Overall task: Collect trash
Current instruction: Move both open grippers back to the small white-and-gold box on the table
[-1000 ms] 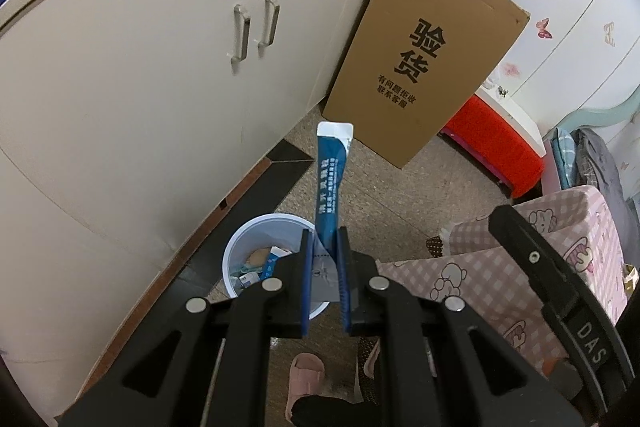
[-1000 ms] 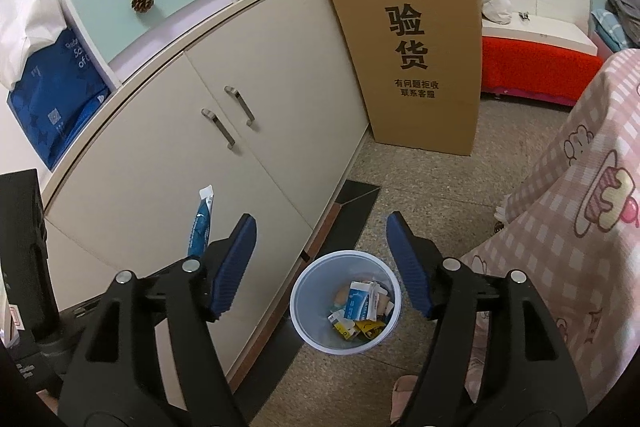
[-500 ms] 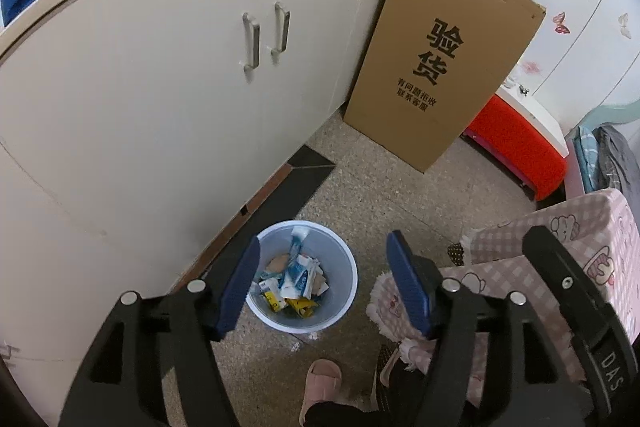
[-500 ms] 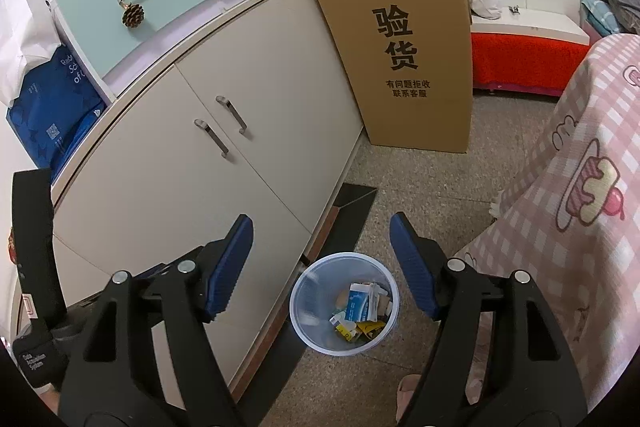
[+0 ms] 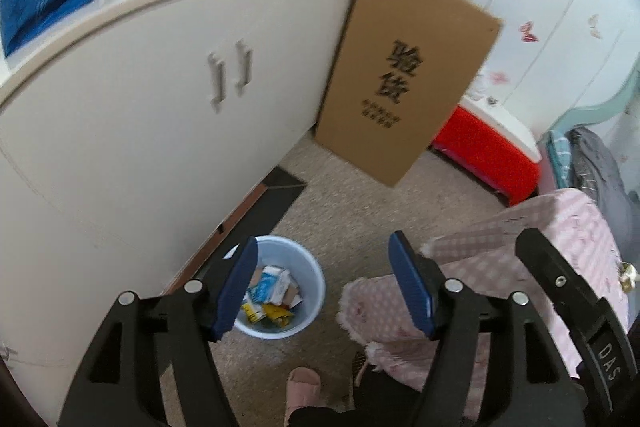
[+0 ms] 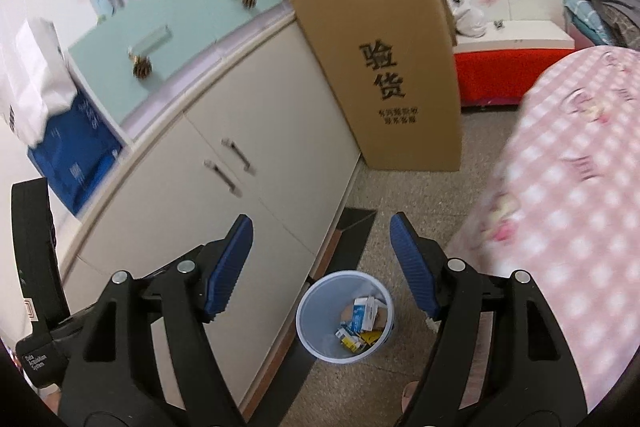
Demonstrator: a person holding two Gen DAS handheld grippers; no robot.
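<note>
A pale blue trash bin (image 5: 312,279) stands on the floor by the cabinet, holding several wrappers and small packets (image 5: 272,291). My left gripper (image 5: 320,287) is open and empty, high above the bin. The bin also shows in the right wrist view (image 6: 320,323) with the packets (image 6: 362,323) inside. My right gripper (image 6: 322,267) is open and empty, well above the bin and a little behind it. The other gripper's black body (image 6: 34,259) shows at the left edge of the right wrist view.
A cream cabinet with two handles (image 5: 230,75) runs along the left. A tall cardboard box (image 5: 404,83) leans against its far end. A red bench (image 5: 488,155) stands behind. A pink checked bed cover (image 5: 520,267) is at the right. A pink slipper (image 5: 304,387) lies near the bin.
My left gripper opened and let go of the blue sachet, which dropped into the bin. Both grippers have since drawn back and up, so the bin looks lower.
</note>
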